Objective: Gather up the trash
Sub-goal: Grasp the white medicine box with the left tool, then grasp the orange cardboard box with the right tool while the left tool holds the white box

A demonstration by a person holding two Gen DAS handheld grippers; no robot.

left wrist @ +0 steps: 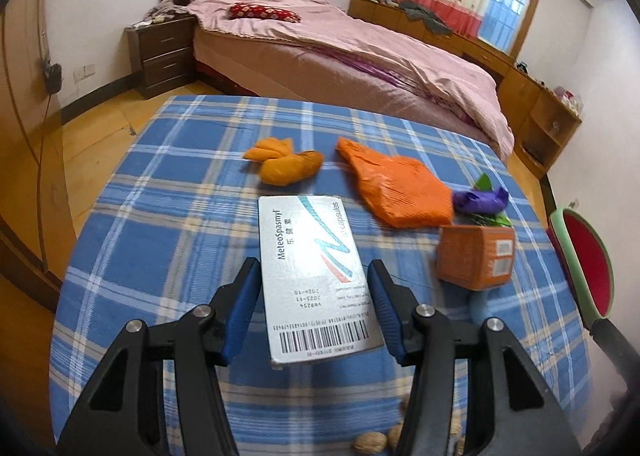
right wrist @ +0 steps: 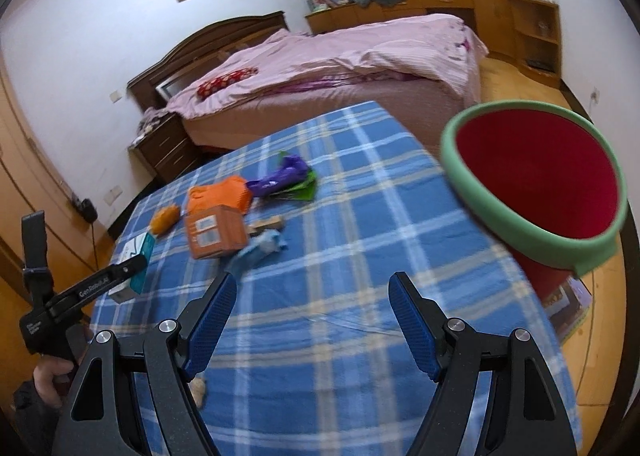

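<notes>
Trash here is a white medicine box (left wrist: pixel 316 276), clamped between the left gripper (left wrist: pixel 314 288) pads at lower centre of the left wrist view, above the blue plaid table (left wrist: pixel 160 184). The right gripper (right wrist: pixel 312 320) stands open and empty. The red bin (right wrist: pixel 536 180) sits at the right edge; the box should probably be carried level over its green rim before release.
</notes>
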